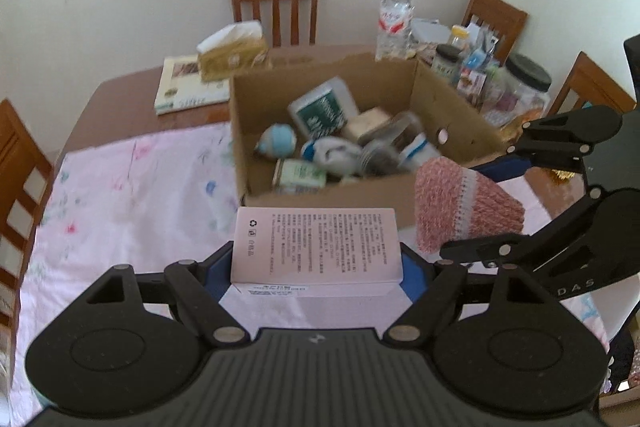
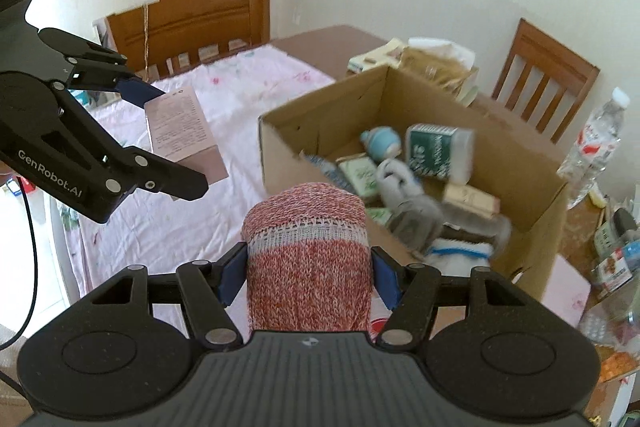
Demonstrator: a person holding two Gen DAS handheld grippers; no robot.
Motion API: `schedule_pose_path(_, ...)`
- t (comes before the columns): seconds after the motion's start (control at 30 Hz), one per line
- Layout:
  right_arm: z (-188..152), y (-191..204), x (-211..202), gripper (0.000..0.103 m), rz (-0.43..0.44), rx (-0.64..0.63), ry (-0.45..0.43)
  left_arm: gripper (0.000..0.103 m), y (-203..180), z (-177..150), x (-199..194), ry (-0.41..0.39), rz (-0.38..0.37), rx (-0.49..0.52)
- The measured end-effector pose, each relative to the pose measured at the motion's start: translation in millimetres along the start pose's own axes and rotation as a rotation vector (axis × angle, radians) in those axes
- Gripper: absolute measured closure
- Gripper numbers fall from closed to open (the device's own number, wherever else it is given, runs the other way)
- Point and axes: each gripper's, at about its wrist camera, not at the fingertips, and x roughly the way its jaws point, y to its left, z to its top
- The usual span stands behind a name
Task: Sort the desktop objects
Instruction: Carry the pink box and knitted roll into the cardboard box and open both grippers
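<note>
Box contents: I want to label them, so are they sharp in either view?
Left wrist view: the box contents are blurred while the held carton stays sharp. Right wrist view: contents smeared too, the knit item crisp.

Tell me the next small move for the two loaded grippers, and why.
Probably carry the right hand-held gripper forward over the cardboard box and release the pink knit sock. It is already clamped and near the box's front wall, while the left hand-held gripper holds the pink carton just behind.

Black grippers [image 2: 310, 277] — blue pads [image 2: 230, 279], silver screws, "GenRobot.AI" lettering.
</note>
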Motion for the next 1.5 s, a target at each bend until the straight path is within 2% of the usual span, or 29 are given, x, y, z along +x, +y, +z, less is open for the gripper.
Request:
schedule_pose_path(0.2, 5.2, -17.1, -20.8, 0.034, -0.035, 0.024, -0.047, 0.022, -7.5, 26.5, 3.6, -0.027, -0.006, 0.011)
schedule_pose_path(0.43, 14.9, -39.5, -30.2, 0.034, -0.134, 0.084, -0.065, 0.022, -13.5, 57.3, 23.0, -0.047, -0.037, 0.096)
schedule_pose_path(0.63, 22.3, -60.1, -21.8, 0.034, -0.197, 0.137, -0.048, 0.022, -8.9, 78.6, 45.0, -0.043, -0.061, 0.125)
schedule_pose_path(1.03, 37.9, -90.9, 2.0, 0.033, -0.248, 0.17, -0.027, 0.021, 10.9, 108.8, 88.8, -0.019, -0.065, 0.146)
schedule_pose_path(1.07, 38.5, -91.8, 3.0, 0.028, -0.255, 0.175, -0.028, 0.019, 12.2, 110.5, 92.1, -0.014, -0.067, 0.147)
schedule_pose_path(1.1, 39.0, -92.8, 4.1, 0.017, -0.259, 0.177, -0.03, 0.013, 13.0, 112.2, 95.8, -0.005, -0.066, 0.146)
schedule_pose_path(1.2, 40.3, -93.5, 4.9, 0.004, -0.273, 0.173, -0.049, 0.01, 14.6, 114.1, 102.7, 0.01, -0.049, 0.141)
schedule_pose_path(1.27, 39.9, -93.5, 4.1, 0.001, -0.274, 0.17, -0.056, 0.01, 14.0, 113.6, 105.3, 0.02, -0.047, 0.145)
schedule_pose_path(1.5, 30.6, -93.1, 2.2, 0.0, -0.277, 0.194, -0.039, 0.007, 12.1, 105.1, 97.9, 0.019, -0.06, 0.128)
